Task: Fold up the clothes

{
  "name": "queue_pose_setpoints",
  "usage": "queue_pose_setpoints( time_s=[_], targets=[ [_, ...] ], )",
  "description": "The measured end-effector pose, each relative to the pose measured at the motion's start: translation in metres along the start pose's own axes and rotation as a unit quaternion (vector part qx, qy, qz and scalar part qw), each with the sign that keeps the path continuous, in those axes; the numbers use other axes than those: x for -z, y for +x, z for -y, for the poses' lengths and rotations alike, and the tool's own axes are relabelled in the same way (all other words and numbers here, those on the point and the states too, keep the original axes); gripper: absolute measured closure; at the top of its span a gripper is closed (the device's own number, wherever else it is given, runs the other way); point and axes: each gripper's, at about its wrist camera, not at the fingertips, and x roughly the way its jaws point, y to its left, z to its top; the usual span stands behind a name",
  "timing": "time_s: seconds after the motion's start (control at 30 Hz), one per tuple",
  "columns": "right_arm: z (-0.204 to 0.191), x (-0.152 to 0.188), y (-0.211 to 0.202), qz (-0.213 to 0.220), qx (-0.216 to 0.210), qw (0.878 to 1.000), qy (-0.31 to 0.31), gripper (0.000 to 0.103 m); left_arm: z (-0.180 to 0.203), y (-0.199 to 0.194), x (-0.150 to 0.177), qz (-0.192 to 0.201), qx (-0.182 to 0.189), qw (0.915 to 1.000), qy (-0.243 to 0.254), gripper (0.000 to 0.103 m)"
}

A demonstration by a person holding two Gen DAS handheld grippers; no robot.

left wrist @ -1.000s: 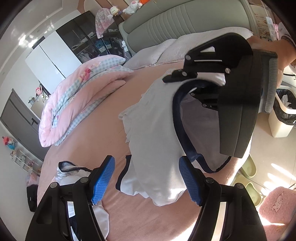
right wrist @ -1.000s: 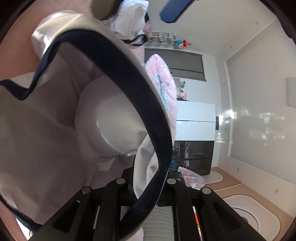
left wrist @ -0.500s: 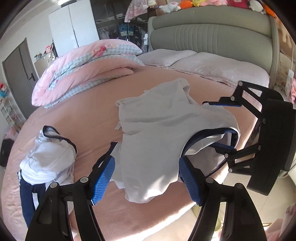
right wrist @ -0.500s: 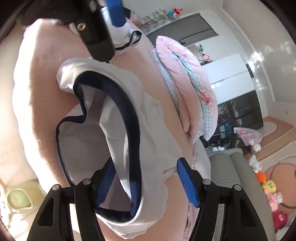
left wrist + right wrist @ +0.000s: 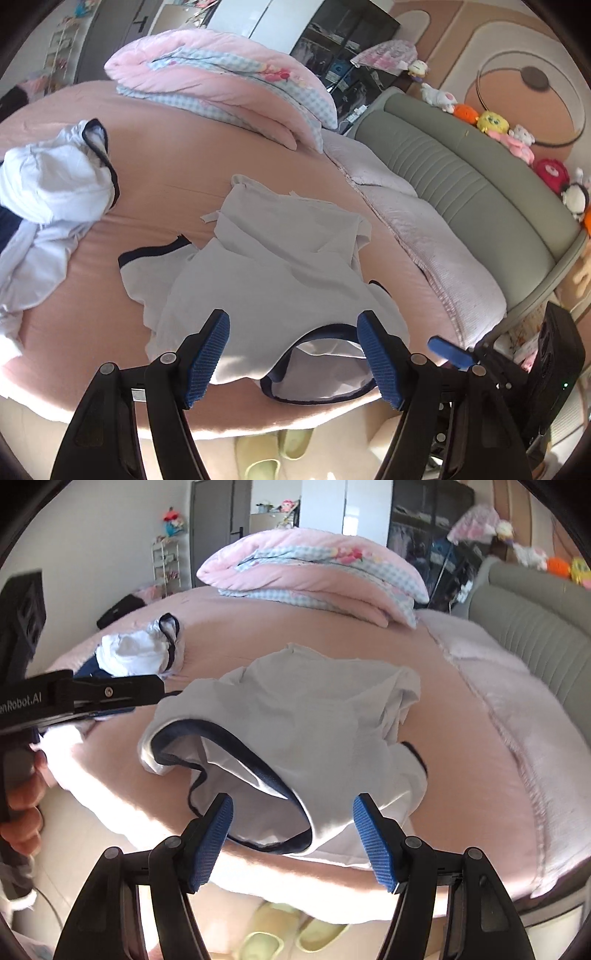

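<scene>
The right gripper (image 5: pixel 291 840) stands with jaws wide and nothing between them, its blue pads (image 5: pixel 375 843) clear of cloth; they have just sprung apart. Above it in that frame the white shirt (image 5: pixel 314 716) lies rumpled on the pink bed (image 5: pixel 240 635), navy-trimmed opening gaping toward the bed's near edge. The left gripper (image 5: pixel 293 356) is also wide and holds nothing, hovering over the same shirt (image 5: pixel 280 266) low in the left view. In the right view that gripper's black body juts in from the left edge, a hand (image 5: pixel 22 805) wrapped round its handle. A second heap of white and navy clothes (image 5: pixel 55 184) sits at the left of the left view, well apart from the shirt. A folded pink quilt (image 5: pixel 229 81) lies at the top, pale pillows (image 5: pixel 417 236) and a grey headboard (image 5: pixel 469 188) to the right. Green slippers (image 5: pixel 295 934) rest on the floor at the bottom centre
</scene>
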Motion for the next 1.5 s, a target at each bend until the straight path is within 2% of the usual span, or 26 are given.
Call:
queue_pose_setpoints(
  time_s=[0.1, 0.27, 0.5, 0.6, 0.7, 0.8, 0.93, 1.07, 1.13, 1.27, 1.3, 1.37, 1.4, 1.5],
  targets=[
    [0.014, 0.003, 0.000, -0.002, -0.025, 0.998, 0.058, 0.036, -0.001, 0.000, 0.007, 0.004, 0.013, 0.9994, -0.033, 0.033],
    [0.016, 0.004, 0.005, -0.007, -0.060, 0.993, 0.101, 0.036, 0.006, 0.011, 0.019, -0.018, 0.046, 0.9970, -0.060, 0.033],
    [0.028, 0.011, 0.016, -0.028, -0.182, 0.961, 0.208, 0.036, 0.008, 0.030, 0.033, -0.058, 0.102, 0.9865, -0.114, 0.033],
    [0.033, 0.015, 0.029, -0.042, -0.235, 0.936, 0.259, 0.036, 0.005, 0.038, 0.030, -0.060, 0.109, 0.9834, -0.133, 0.033],
    [0.041, 0.019, 0.046, -0.049, -0.267, 0.908, 0.319, 0.036, -0.002, 0.048, 0.025, -0.060, 0.092, 0.9821, -0.153, 0.033],
    [0.049, 0.016, 0.062, -0.049, -0.259, 0.893, 0.365, 0.036, -0.011, 0.058, 0.020, -0.060, 0.086, 0.9788, -0.177, 0.033],
    [0.064, 0.019, 0.086, -0.052, -0.266, 0.847, 0.458, 0.036, -0.022, 0.069, 0.018, -0.059, 0.085, 0.9710, -0.216, 0.033],
    [0.069, 0.018, 0.106, -0.059, -0.244, 0.827, 0.503, 0.036, -0.026, 0.075, 0.017, -0.053, 0.083, 0.9671, -0.235, 0.033],
    [0.071, 0.020, 0.117, -0.061, -0.240, 0.806, 0.538, 0.036, -0.027, 0.078, 0.018, -0.052, 0.083, 0.9646, -0.245, 0.033],
    [0.073, 0.029, 0.139, -0.052, -0.246, 0.751, 0.610, 0.035, -0.037, 0.087, 0.020, -0.054, 0.086, 0.9538, -0.283, 0.033],
    [0.073, 0.031, 0.145, -0.052, -0.245, 0.744, 0.620, 0.035, -0.040, 0.090, 0.020, -0.055, 0.086, 0.9501, -0.295, 0.033],
    [0.073, 0.030, 0.153, -0.050, -0.240, 0.738, 0.628, 0.035, -0.046, 0.096, 0.021, -0.056, 0.088, 0.9421, -0.319, 0.033],
    [0.073, 0.029, 0.156, -0.042, -0.237, 0.739, 0.629, 0.035, -0.049, 0.098, 0.021, -0.056, 0.089, 0.9391, -0.327, 0.033],
    [0.076, 0.026, 0.160, -0.030, -0.236, 0.733, 0.638, 0.035, -0.055, 0.103, 0.020, -0.052, 0.091, 0.9356, -0.337, 0.033]
  ],
)
